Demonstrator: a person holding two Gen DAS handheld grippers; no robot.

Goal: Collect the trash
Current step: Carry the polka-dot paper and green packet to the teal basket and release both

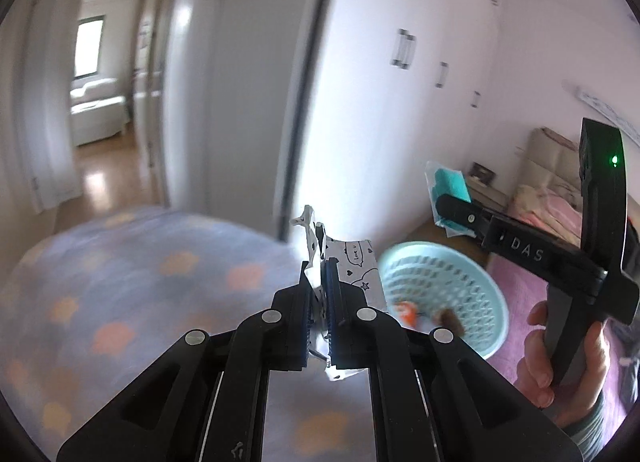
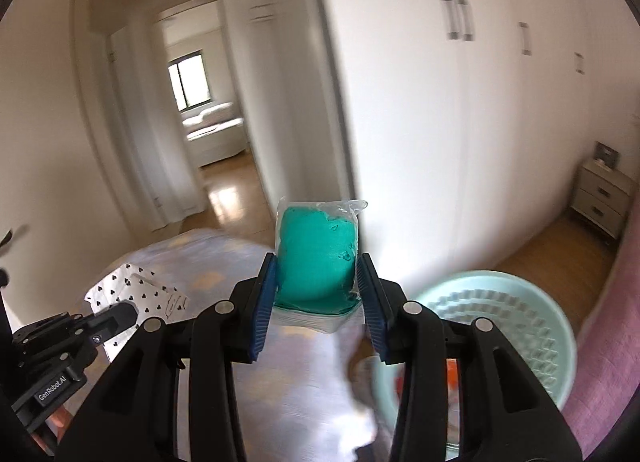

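My left gripper (image 1: 320, 294) is shut on a white paper wrapper (image 1: 354, 262) printed with black hearts and doodles, held above the patterned bed. The same wrapper shows in the right wrist view (image 2: 136, 290), held by the left gripper (image 2: 120, 314). My right gripper (image 2: 318, 282) is shut on a clear plastic packet with teal contents (image 2: 316, 258). In the left wrist view the right gripper (image 1: 448, 202) holds that teal packet (image 1: 450, 182) beyond the basket. A light-blue perforated basket (image 1: 440, 294) (image 2: 500, 310) sits to the right, with orange and brown scraps inside.
A bed with a blue cloud-patterned cover (image 1: 140, 282) lies below both grippers. White wardrobe doors (image 2: 460, 122) stand ahead. A pink blanket (image 2: 612, 342) is at the right, a bedside drawer unit (image 2: 602, 198) behind it. An open doorway (image 2: 208, 122) leads to another room.
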